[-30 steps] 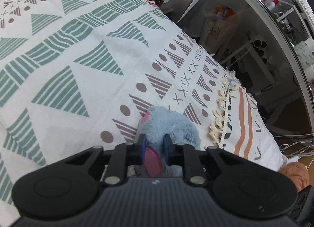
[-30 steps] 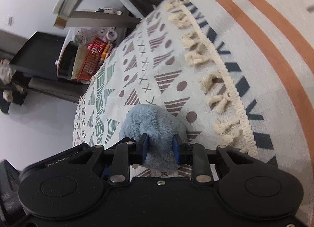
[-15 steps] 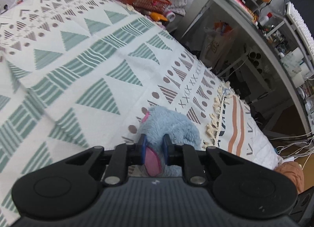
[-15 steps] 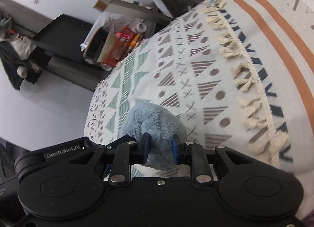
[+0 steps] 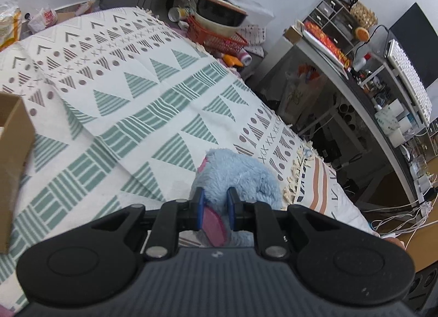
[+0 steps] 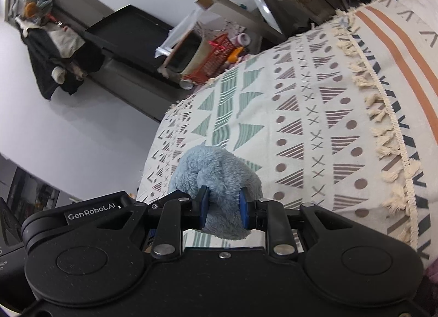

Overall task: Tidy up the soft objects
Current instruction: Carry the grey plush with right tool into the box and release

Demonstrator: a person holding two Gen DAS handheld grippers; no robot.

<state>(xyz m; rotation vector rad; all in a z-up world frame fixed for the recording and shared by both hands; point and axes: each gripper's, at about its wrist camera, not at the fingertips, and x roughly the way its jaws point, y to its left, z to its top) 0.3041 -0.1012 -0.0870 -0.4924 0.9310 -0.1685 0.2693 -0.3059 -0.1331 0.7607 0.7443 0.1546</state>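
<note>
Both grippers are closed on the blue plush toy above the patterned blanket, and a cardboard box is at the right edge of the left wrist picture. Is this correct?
Not quite. The cardboard box is at the left edge of the left wrist view, not the right. The rest holds: the left gripper and the right gripper are both shut on the blue plush toy above the patterned blanket.

Lower part of the blue plush toy (image 5: 241, 177) hidden behind the left gripper (image 5: 215, 214) body; only its upper fur and a pink patch show between the fingers. In the right wrist view, the toy's (image 6: 216, 177) underside is likewise covered by the right gripper (image 6: 223, 208). Cardboard box (image 5: 12, 152) cut off at the left edge of the frame; contents not visible. Desk clutter (image 5: 383, 81) at upper right too small to identify. Hanging clothes (image 6: 52, 51) at upper left indistinct.
</note>
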